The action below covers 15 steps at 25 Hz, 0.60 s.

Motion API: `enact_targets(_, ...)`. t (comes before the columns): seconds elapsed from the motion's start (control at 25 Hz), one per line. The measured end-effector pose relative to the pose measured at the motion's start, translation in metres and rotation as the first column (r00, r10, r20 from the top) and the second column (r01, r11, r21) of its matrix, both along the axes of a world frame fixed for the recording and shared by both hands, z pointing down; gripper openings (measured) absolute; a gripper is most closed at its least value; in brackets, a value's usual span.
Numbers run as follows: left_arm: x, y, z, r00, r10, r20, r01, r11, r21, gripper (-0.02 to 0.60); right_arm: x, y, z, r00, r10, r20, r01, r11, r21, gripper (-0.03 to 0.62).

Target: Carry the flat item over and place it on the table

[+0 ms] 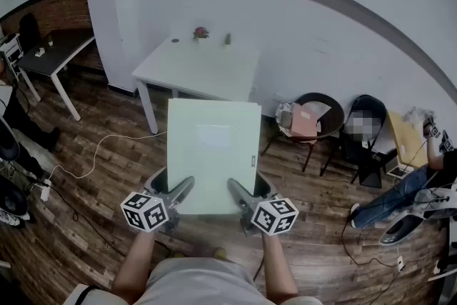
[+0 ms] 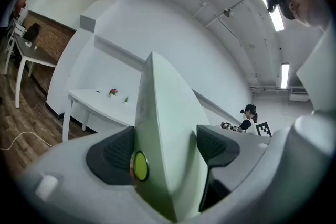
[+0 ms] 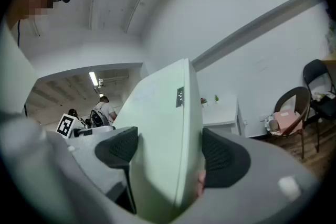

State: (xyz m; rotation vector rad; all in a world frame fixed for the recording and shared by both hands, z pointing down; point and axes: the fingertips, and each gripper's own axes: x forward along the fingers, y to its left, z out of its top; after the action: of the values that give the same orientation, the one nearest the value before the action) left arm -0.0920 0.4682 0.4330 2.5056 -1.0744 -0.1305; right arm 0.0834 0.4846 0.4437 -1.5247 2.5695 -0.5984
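A flat pale-green folder-like item (image 1: 214,153) is held level above the wooden floor by its near edge. My left gripper (image 1: 171,191) clamps the near left corner and my right gripper (image 1: 246,191) the near right corner. In the left gripper view the flat item (image 2: 168,128) stands edge-on between the dark pads (image 2: 113,155), filling the wide gap. The right gripper view shows the same flat item (image 3: 163,139) pressed between both pads (image 3: 223,155). The white table (image 1: 193,71) stands ahead against the wall, just beyond the item's far edge.
A small potted plant (image 1: 201,32) sits at the white table's far side. Two dark chairs (image 1: 318,118) with bags stand to its right. A black table (image 1: 57,53) is at far left, a cable (image 1: 100,153) crosses the floor, and a seated person (image 1: 407,189) is at right.
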Motion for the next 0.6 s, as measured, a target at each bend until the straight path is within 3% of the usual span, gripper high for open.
enact_targets(0.6,0.020,0.009,-0.004,1.000,-0.024,0.010,0.024,1.000,0.005,0.364,0.020,0.005,-0.003,1.000,-0.022,0.016,0.021,1.000,0.014,0.379)
